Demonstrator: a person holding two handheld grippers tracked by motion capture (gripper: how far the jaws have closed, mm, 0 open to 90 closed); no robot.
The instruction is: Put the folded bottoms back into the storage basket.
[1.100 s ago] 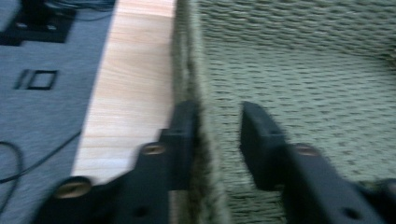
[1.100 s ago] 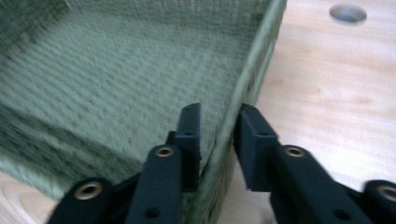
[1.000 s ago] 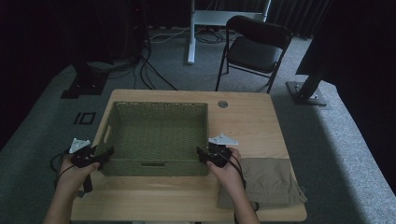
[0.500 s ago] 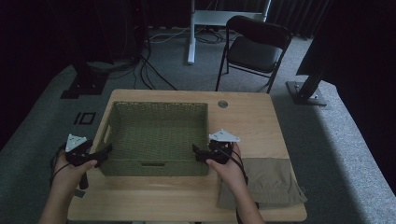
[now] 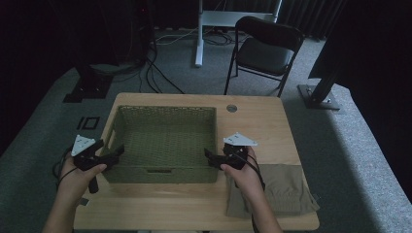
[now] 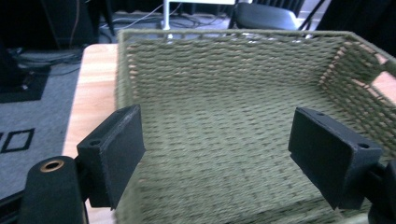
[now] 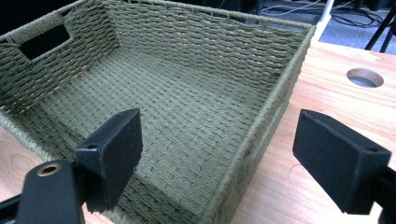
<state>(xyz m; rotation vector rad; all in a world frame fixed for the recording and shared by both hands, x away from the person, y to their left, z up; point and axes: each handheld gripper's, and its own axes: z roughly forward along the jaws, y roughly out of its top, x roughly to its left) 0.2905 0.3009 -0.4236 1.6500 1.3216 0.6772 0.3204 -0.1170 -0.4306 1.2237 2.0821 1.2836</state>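
Both grippers, left (image 5: 118, 151) and right (image 5: 208, 156), are gaping wide (just opened), flanking the basket (image 5: 165, 141) at 9 and 3 o'clock.

The folded cloth (image 5: 286, 191) (right hand (image 5: 241, 174) overlapping) lies partly hidden.

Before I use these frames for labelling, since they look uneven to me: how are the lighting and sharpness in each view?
High view: dim and underexposed, room edges nearly black, basket still legible. Left gripper view: brighter, but the basket weave smears with motion blur. Right gripper view: best lit and crisp, weave and table grain clear, no glare.
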